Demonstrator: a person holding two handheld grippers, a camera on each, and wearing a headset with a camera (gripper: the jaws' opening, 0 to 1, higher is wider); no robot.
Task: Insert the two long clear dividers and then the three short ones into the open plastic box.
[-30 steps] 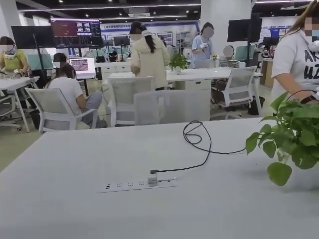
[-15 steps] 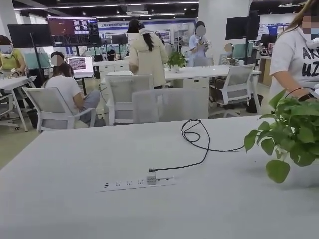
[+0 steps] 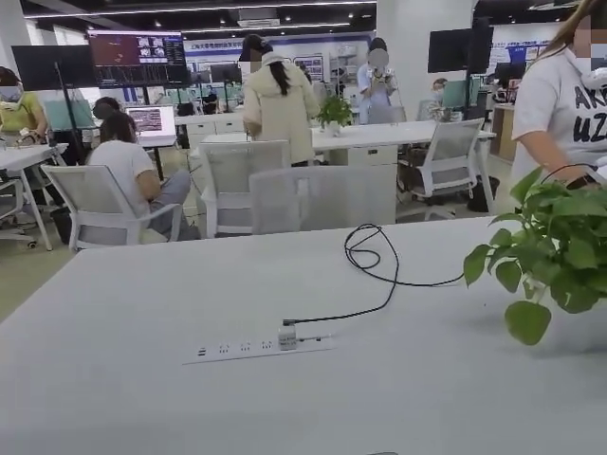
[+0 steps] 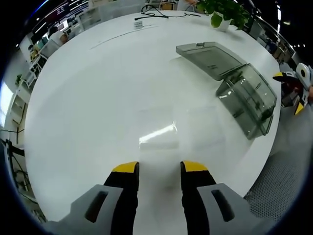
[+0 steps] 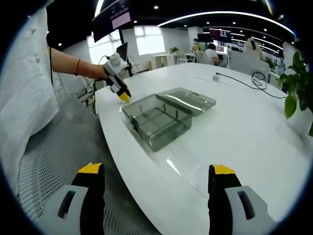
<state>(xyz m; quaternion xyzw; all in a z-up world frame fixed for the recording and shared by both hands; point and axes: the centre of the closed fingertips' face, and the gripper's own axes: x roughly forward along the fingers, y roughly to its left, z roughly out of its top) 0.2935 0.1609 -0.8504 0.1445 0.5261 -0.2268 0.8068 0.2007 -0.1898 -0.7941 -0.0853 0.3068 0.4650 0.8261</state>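
My white table (image 3: 142,379) carries the open plastic box (image 5: 156,120) near its curved edge, lid (image 5: 193,100) flat behind it. Clear dividers (image 4: 159,134) lie flat near the box, ahead of my left gripper (image 4: 159,166), whose jaws are apart and empty. My right gripper (image 5: 156,169) is spread wide over the table's edge.

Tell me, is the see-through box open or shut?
Open. In the right gripper view the plastic box has its lid lying back flat on the white table, and you can see down inside it.
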